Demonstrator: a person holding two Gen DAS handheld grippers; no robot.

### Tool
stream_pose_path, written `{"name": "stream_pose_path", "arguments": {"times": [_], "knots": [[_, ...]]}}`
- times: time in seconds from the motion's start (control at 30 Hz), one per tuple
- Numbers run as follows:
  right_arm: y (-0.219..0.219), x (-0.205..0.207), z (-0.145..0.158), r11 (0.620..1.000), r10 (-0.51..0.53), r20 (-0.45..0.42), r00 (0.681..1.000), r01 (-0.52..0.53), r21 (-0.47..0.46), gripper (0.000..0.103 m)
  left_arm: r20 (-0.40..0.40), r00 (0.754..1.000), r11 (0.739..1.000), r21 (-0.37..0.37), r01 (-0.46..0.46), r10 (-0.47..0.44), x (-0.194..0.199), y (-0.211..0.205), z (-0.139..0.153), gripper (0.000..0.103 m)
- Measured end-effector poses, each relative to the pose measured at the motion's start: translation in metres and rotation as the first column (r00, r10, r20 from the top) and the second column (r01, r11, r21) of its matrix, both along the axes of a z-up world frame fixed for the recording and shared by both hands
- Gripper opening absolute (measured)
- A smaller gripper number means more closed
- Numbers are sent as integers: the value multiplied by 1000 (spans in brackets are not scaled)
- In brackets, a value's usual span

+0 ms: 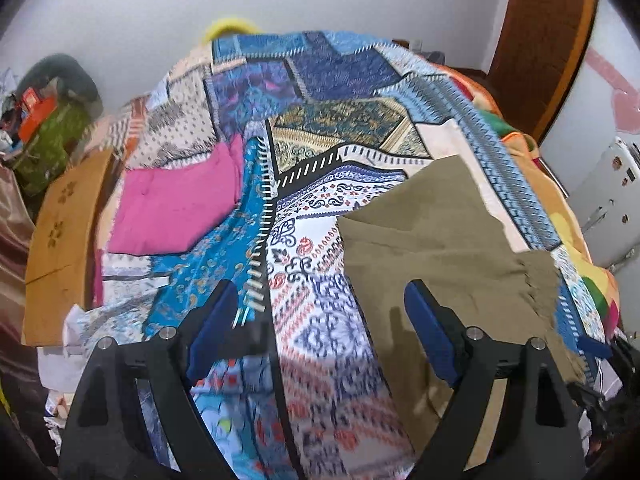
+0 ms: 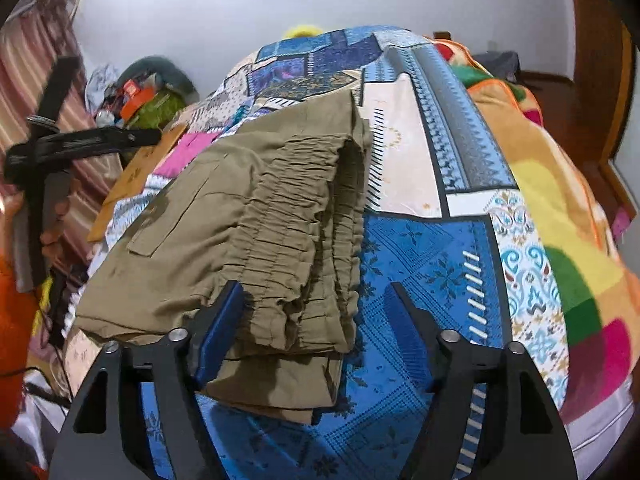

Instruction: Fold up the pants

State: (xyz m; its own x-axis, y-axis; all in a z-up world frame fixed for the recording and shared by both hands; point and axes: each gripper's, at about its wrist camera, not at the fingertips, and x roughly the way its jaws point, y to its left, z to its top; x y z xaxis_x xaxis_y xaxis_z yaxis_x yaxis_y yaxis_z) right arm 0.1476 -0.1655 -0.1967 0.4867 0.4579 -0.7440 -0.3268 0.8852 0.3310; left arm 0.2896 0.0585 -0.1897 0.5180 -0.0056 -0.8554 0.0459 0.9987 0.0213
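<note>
Olive-khaki pants [image 2: 240, 216] lie folded in a stack on the patterned bedspread [image 2: 420, 264], with the gathered elastic waistband [image 2: 304, 232] facing me. In the left wrist view the pants [image 1: 440, 240] lie to the right. My left gripper [image 1: 324, 320] is open and empty above the bedspread, its right finger over the pants' left edge. My right gripper [image 2: 320, 320] is open and empty, hovering just over the near end of the waistband. The left gripper also shows at the far left of the right wrist view [image 2: 60, 148].
A folded pink garment [image 1: 176, 208] lies on the bed's left side. A wooden board [image 1: 64, 240] edges the bed at left, with clutter and a green bag [image 1: 52, 140] beyond. A colourful blanket [image 2: 560, 220] covers the right side. A white fridge [image 1: 608, 200] stands right.
</note>
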Motion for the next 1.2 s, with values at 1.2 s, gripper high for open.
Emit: {"name": "stream_pose_path", "arguments": {"times": [1.2], "knots": [[0,-13,35,1000,4,93,996,-3,-16,76,-98,987,991,-4,-131,130,-82,53,-63,103]]}}
